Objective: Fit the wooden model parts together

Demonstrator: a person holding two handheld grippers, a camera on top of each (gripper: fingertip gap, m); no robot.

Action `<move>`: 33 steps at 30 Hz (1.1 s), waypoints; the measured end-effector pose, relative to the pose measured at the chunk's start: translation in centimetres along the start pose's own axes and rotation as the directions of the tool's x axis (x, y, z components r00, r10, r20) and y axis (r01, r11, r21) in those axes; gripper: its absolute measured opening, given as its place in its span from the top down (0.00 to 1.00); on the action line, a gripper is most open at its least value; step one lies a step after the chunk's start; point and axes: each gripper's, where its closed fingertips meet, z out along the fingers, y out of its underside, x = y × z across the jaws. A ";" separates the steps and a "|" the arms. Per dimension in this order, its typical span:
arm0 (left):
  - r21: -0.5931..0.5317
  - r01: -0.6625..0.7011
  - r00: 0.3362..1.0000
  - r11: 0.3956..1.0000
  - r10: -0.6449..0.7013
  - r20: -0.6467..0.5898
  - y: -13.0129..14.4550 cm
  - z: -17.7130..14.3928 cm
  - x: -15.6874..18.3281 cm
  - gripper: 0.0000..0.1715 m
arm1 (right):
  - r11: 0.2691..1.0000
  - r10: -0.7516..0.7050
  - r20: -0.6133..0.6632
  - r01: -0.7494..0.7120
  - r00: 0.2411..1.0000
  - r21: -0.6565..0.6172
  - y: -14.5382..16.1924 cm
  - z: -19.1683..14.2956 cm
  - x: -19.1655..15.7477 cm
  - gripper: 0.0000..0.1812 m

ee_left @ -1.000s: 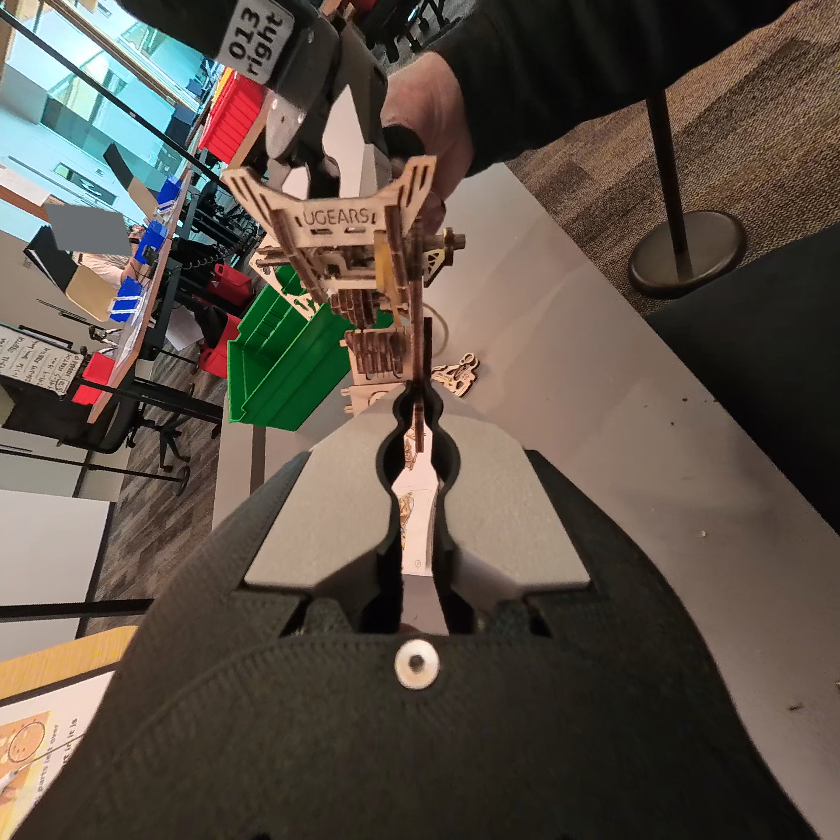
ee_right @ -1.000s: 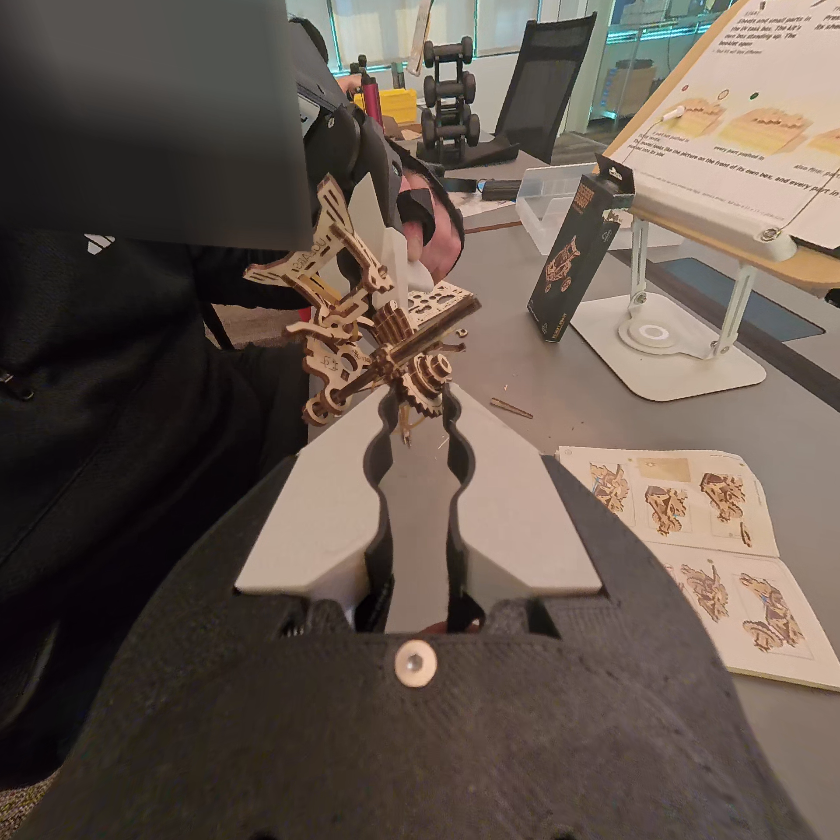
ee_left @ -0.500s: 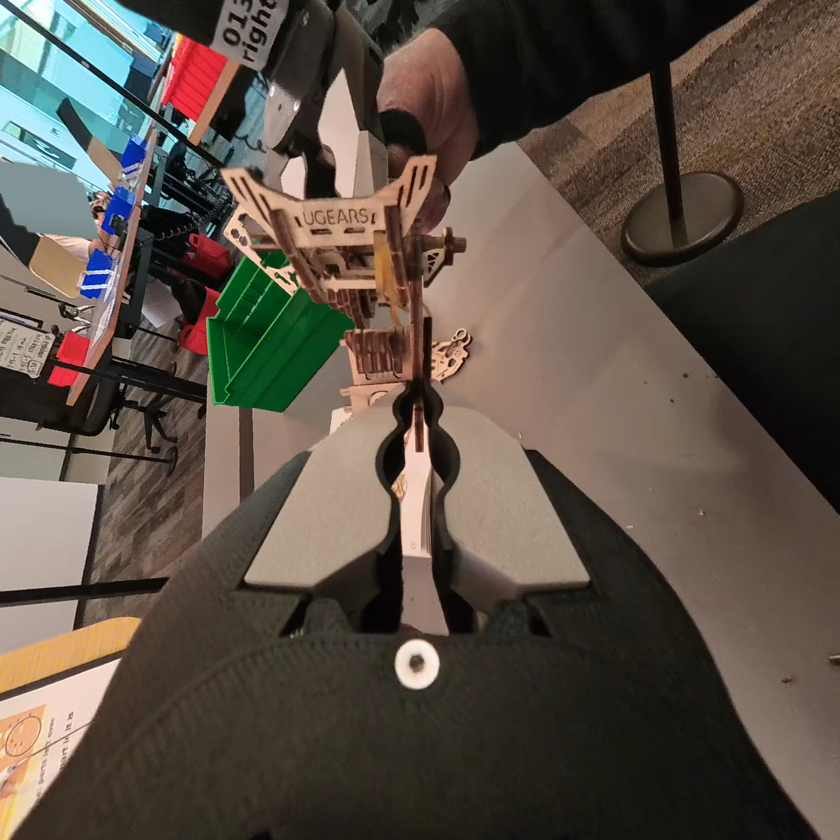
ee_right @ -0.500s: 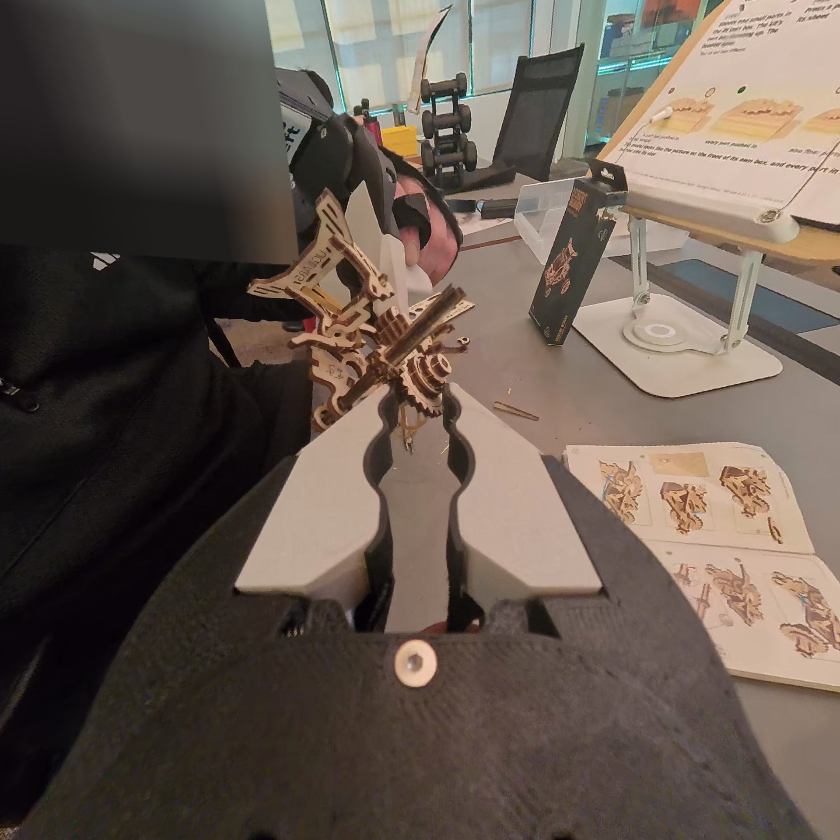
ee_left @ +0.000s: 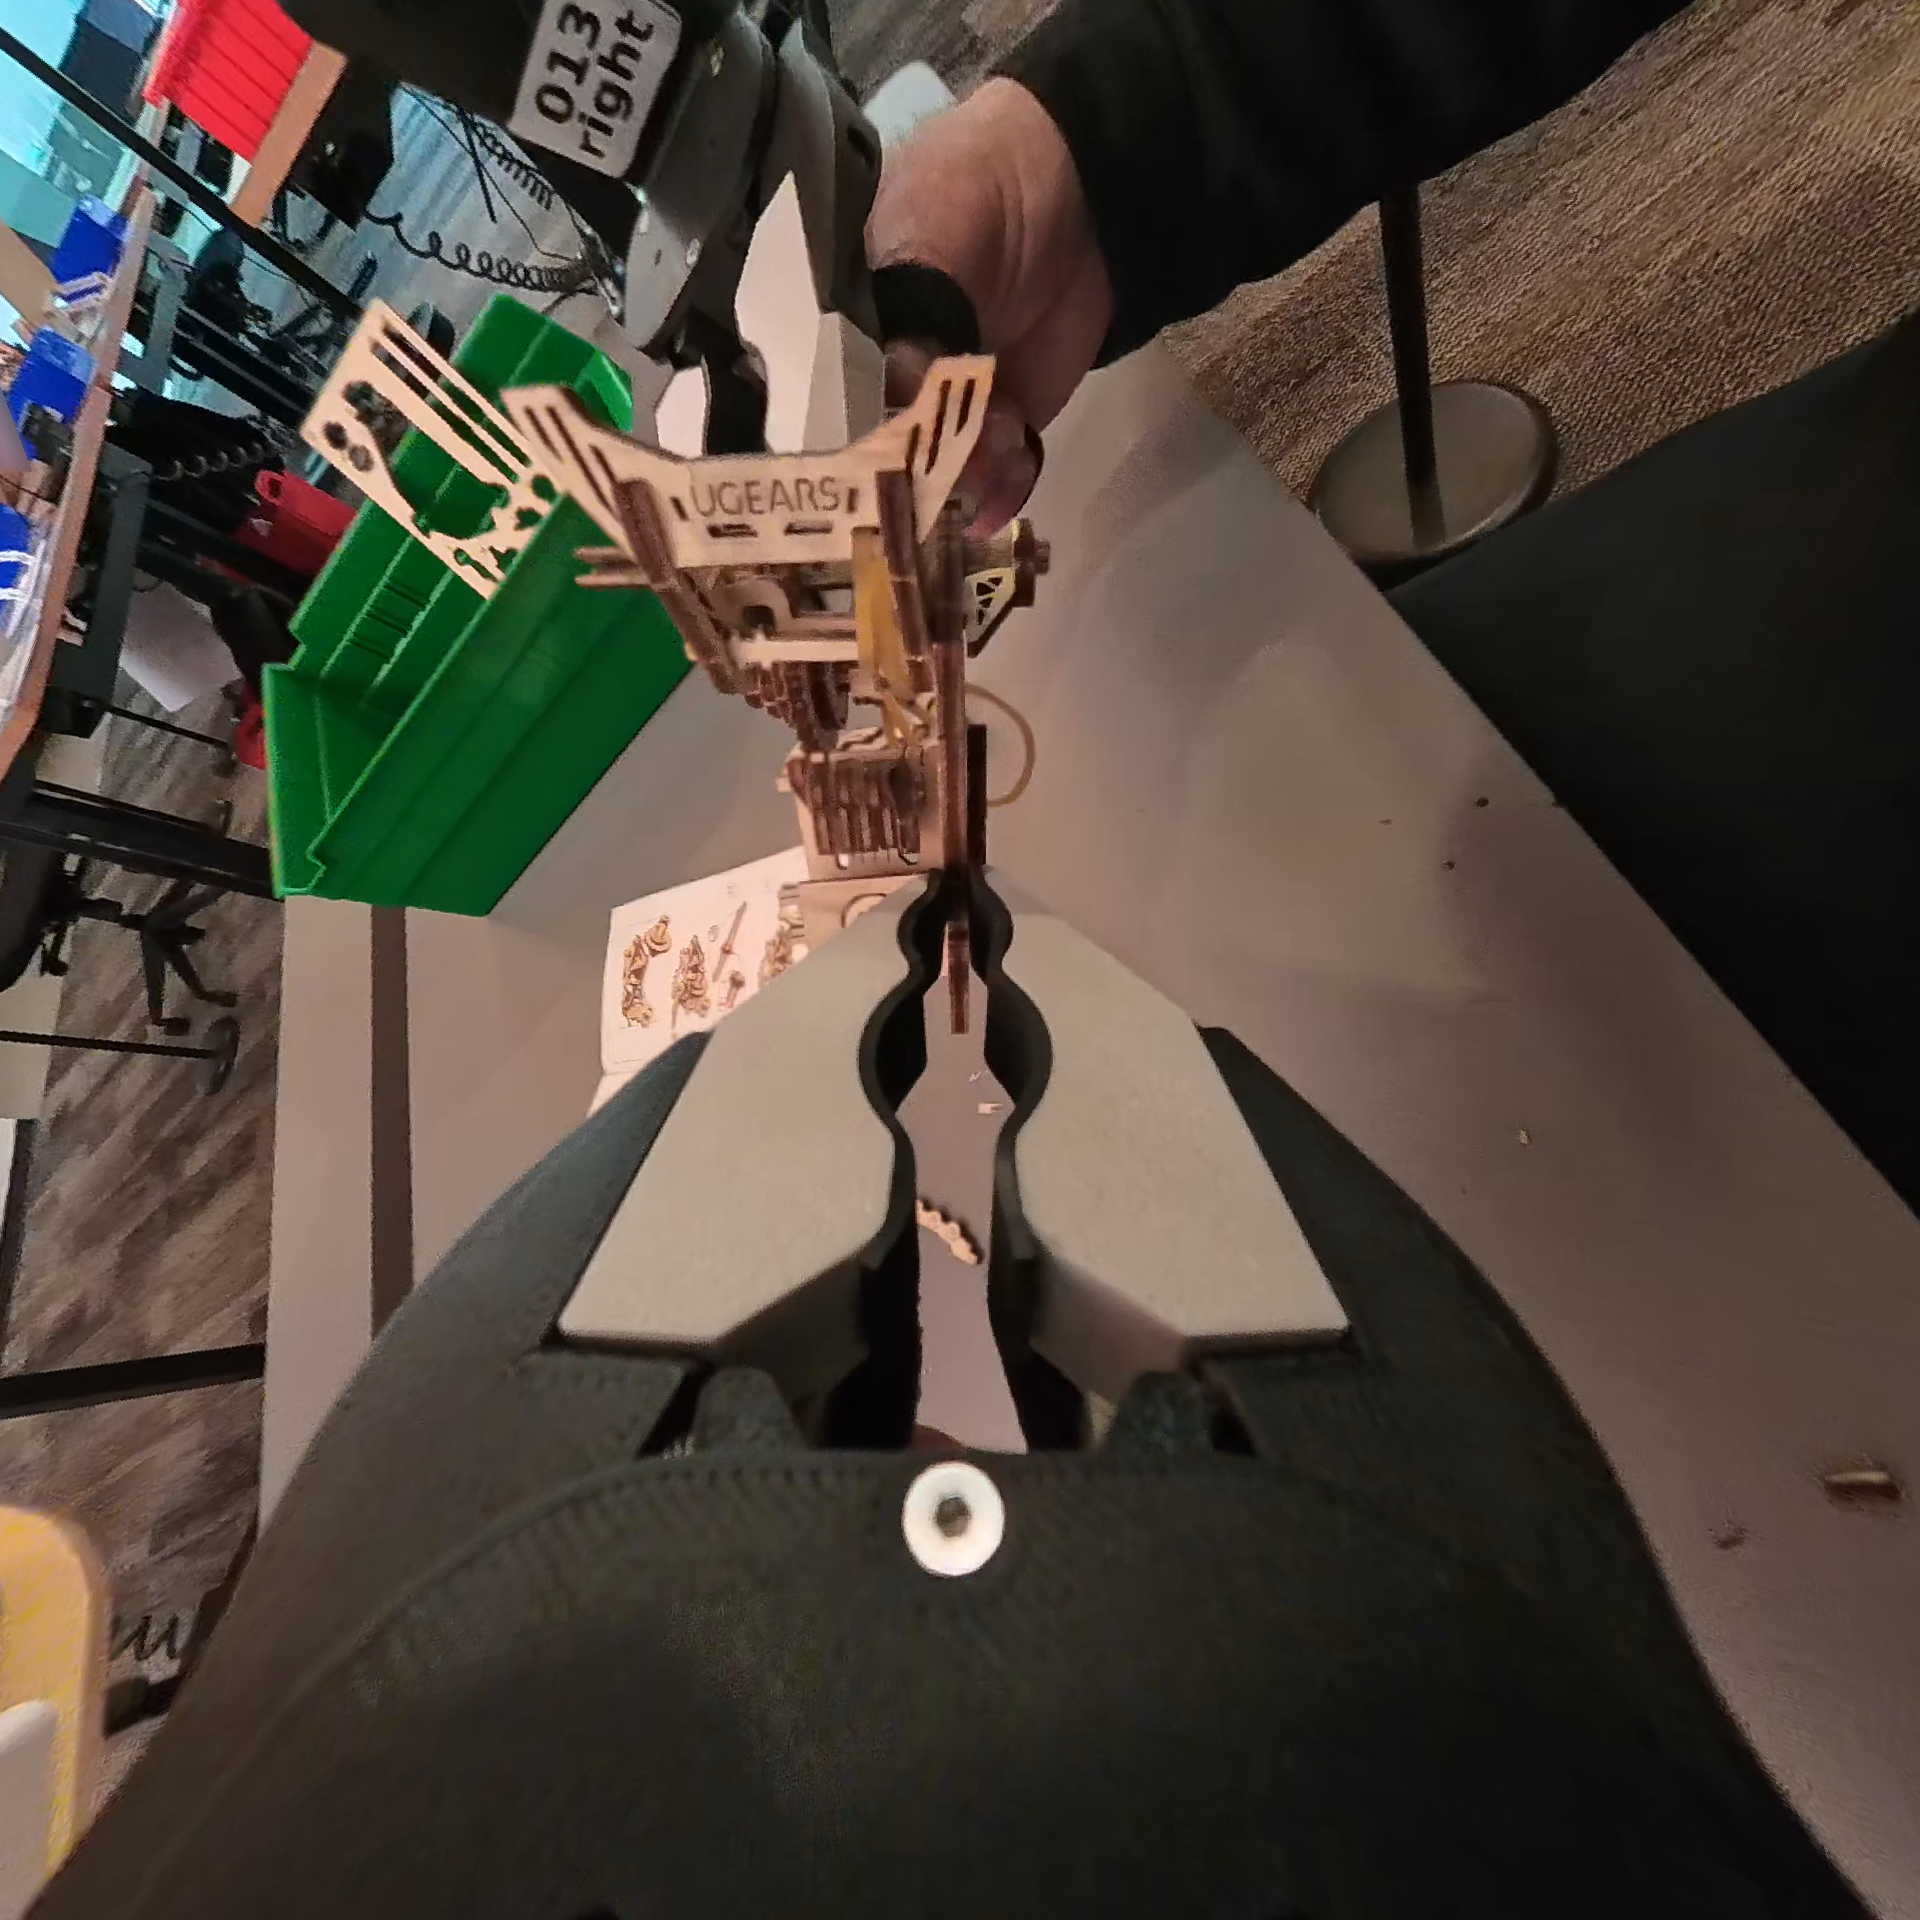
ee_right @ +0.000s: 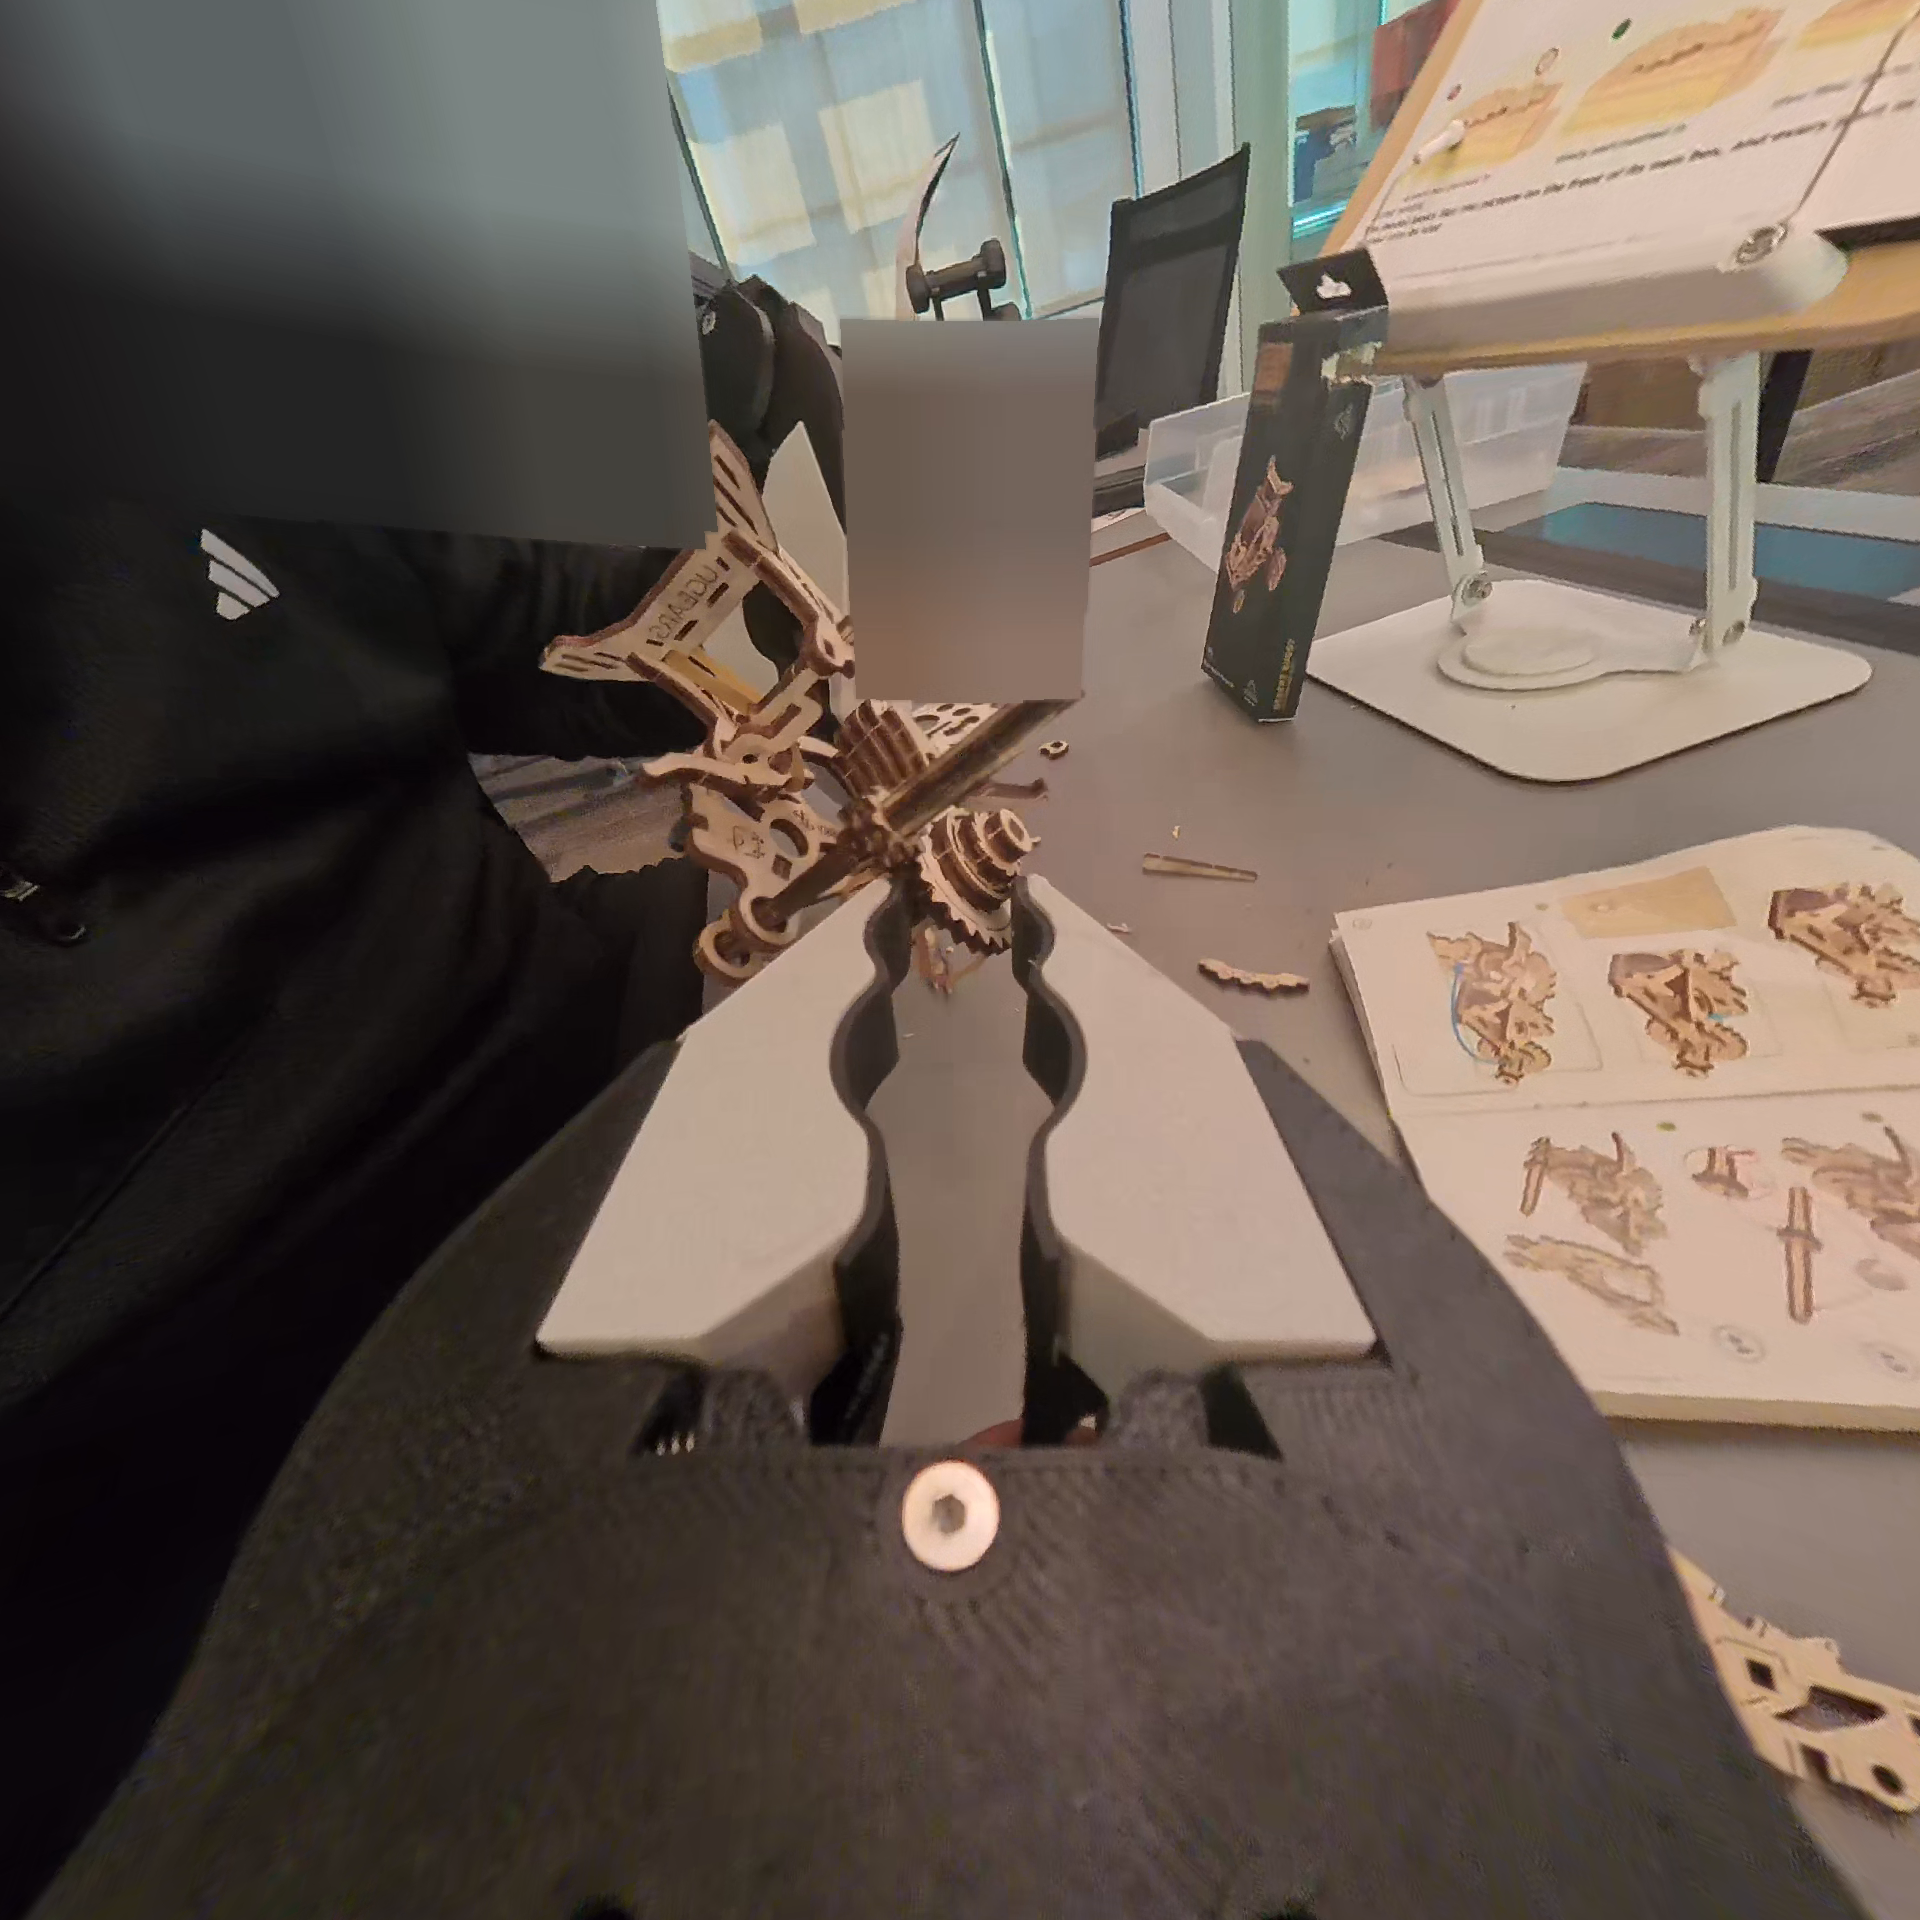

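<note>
The grey bench (ee_right: 1351, 800) lies scattered with small wooden offcuts and crumbs. On it sit an open instruction booklet with printed assembly drawings (ee_right: 1683, 1091), a dark upright cardboard kit box (ee_right: 1283, 540) and a white metal stand carrying a tilted board with a printed sheet (ee_right: 1621, 582). A bright green plastic bin (ee_left: 447, 727) stands at the bench's far end in the left wrist view, beside brown patterned carpet and a round-footed black post (ee_left: 1423, 457). Office chairs, glass walls and other desks fill the room beyond.

The pale laser-cut wooden model with gears and slotted plates (ee_left: 831, 582) is held in mid-air above the bench, between both tools. The left gripper (ee_left: 954, 914) is pinched narrow on a thin flat plate at the model's lower edge. The right gripper (ee_right: 951, 925) is closed narrowly around the model's small gear cluster.

Grey mosaic patches cover part of the right wrist view, hiding the model's upper right. A perforated wooden sheet (ee_right: 1808, 1694) is cut off at that view's lower right corner.
</note>
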 end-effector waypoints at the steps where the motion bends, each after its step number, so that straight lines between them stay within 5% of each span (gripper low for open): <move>1: -0.005 0.000 1.000 1.000 0.000 -0.005 0.3 0.3 0.2 1.00 | 1.000 0.011 -0.003 -0.011 1.000 0.005 0.3 -0.1 0.3 0.91; 11: -0.015 0.057 0.996 0.998 -0.058 -0.066 3.2 2.1 1.4 1.00 | 0.993 0.115 -0.026 -0.115 0.993 0.007 3.8 0.1 2.2 0.91; 33: -0.002 0.063 0.998 0.998 -0.063 -0.012 3.8 2.0 0.6 1.00 | 0.971 0.237 -0.059 -0.237 0.970 0.001 4.2 0.5 3.7 0.92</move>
